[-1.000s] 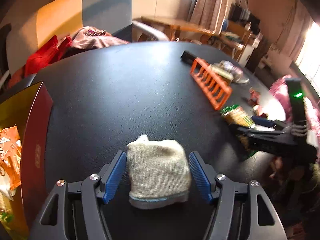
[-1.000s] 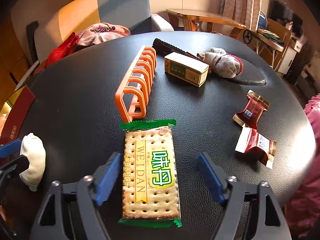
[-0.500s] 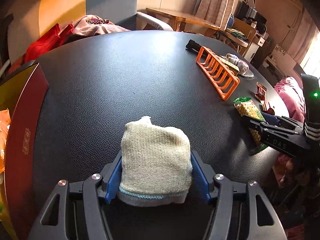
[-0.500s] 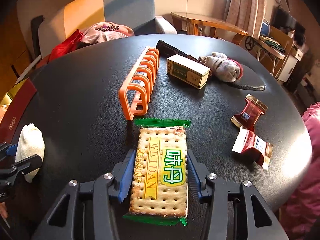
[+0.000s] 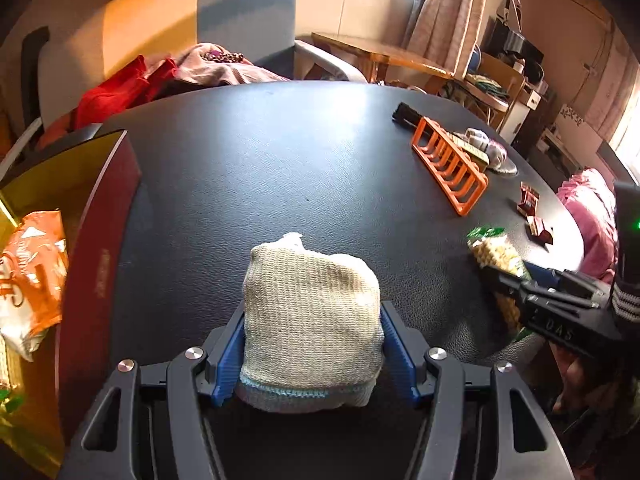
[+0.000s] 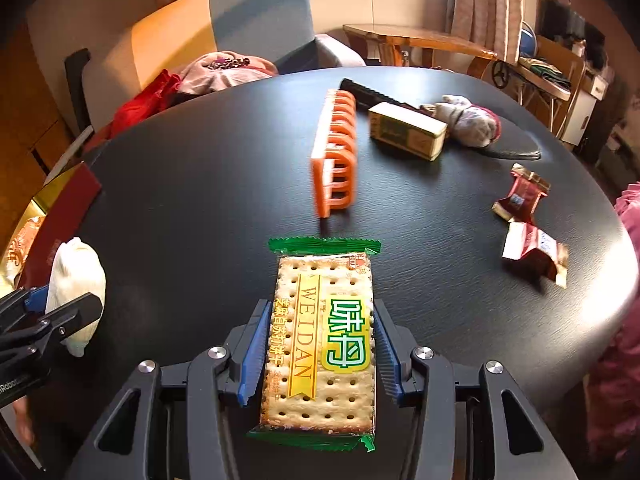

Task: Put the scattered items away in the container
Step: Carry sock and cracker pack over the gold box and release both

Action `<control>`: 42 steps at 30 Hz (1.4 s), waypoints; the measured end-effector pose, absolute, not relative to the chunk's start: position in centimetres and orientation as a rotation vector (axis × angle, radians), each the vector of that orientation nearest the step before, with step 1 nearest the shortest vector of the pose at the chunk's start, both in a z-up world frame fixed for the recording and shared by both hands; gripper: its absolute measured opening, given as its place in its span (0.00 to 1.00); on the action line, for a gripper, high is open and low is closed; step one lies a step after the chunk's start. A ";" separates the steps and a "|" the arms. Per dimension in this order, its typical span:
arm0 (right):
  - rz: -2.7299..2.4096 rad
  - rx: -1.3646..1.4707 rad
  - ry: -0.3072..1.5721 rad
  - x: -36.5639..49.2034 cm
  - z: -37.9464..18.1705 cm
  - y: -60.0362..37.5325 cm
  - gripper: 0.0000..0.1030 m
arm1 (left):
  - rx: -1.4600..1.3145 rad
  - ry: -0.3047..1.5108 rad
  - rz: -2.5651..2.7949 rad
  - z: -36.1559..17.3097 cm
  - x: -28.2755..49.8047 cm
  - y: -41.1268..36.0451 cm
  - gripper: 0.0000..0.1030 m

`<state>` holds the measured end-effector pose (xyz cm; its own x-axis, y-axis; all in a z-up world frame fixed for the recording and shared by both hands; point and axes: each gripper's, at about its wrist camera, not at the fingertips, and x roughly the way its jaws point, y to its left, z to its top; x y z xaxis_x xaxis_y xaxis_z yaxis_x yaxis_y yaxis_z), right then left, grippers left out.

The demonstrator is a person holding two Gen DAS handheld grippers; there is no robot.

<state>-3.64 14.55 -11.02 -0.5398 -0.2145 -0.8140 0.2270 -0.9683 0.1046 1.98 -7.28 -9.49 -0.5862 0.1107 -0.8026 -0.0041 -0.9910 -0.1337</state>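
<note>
Knit beige sock bundle [image 5: 310, 320] clamped in L tool [image 5: 312, 356]; glossy flat cracker pack [image 6: 320, 344] pinched in R tool [image 6: 318, 354].

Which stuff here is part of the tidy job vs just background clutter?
Job:
cream sock in left gripper
cracker pack in right gripper
red box
orange rack
small carton
candy wrappers
balled sock

Lying about:
clothes on sofa
wooden table

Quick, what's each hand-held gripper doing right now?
Left hand-held gripper: closed on the rolled sock.
Right hand-held gripper: closed on the cracker packet.
</note>
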 end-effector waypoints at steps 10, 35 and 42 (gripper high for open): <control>-2.481 1.200 0.042 -2.2 -7.8 9.0 0.48 | -1.259 -0.268 2.843 -5.7 4.8 -11.1 0.61; -1.899 1.065 0.122 -2.2 -3.7 -19.2 0.50 | -1.439 -0.626 3.262 -5.8 9.0 -31.2 0.62; -1.872 1.076 0.079 -1.5 -4.0 -19.1 0.55 | -1.408 -0.752 3.296 -5.9 10.6 -32.8 0.64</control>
